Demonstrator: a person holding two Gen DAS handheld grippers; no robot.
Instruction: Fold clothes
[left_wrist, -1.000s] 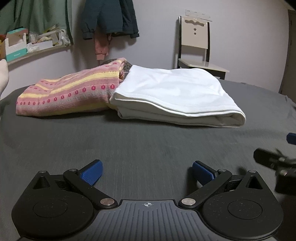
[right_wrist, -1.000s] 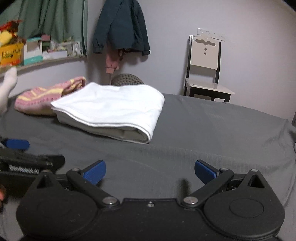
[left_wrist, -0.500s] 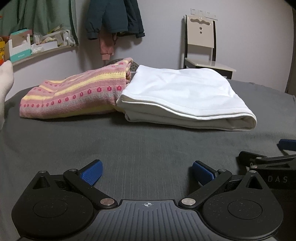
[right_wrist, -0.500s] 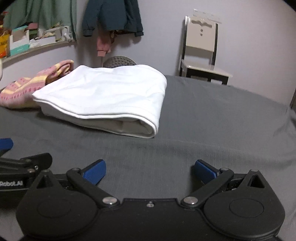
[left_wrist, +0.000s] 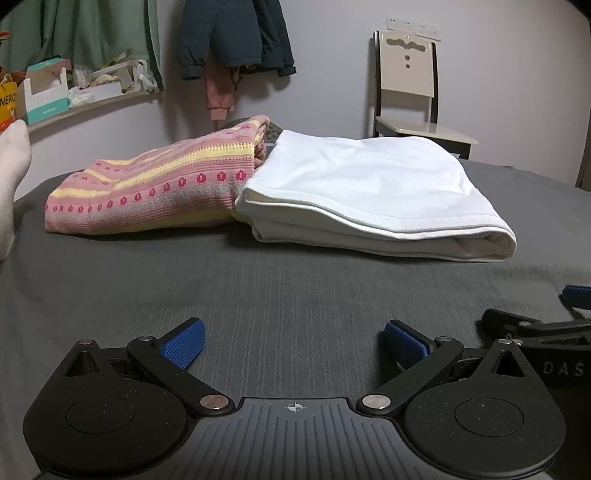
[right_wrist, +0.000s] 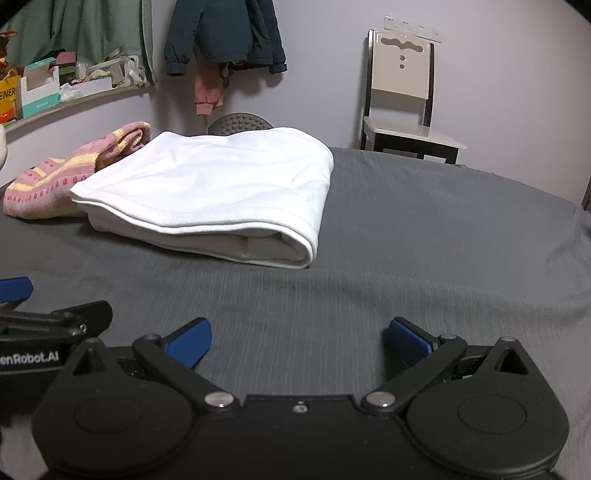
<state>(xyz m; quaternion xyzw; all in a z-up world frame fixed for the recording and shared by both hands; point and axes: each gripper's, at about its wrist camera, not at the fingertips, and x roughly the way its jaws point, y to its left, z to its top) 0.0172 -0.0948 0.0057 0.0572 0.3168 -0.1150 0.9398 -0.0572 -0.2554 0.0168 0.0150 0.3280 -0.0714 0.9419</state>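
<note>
A grey sheet covers the bed in front of me, with a pale wall behind it, a cream chair against that wall, dark jackets hanging up and a cluttered shelf off to the left.

My left tool sits low over the sheet with its blue-padded fingers spread wide. Nothing lies between them, only bare grey cloth. My right tool is spread just as wide and equally empty, side by side with the left one; each shows at the edge of the other's view.

The folded white garment lies further up the bed, well apart from both tools. Its layered folded edge faces me and its top is smooth. Touching its left side is the folded pink and yellow knitted sweater, whose end is partly tucked behind the white one. From the right wrist view the white garment lies left of centre, with the sweater peeking out beyond it. A white sock on a foot shows at the far left edge.
</note>
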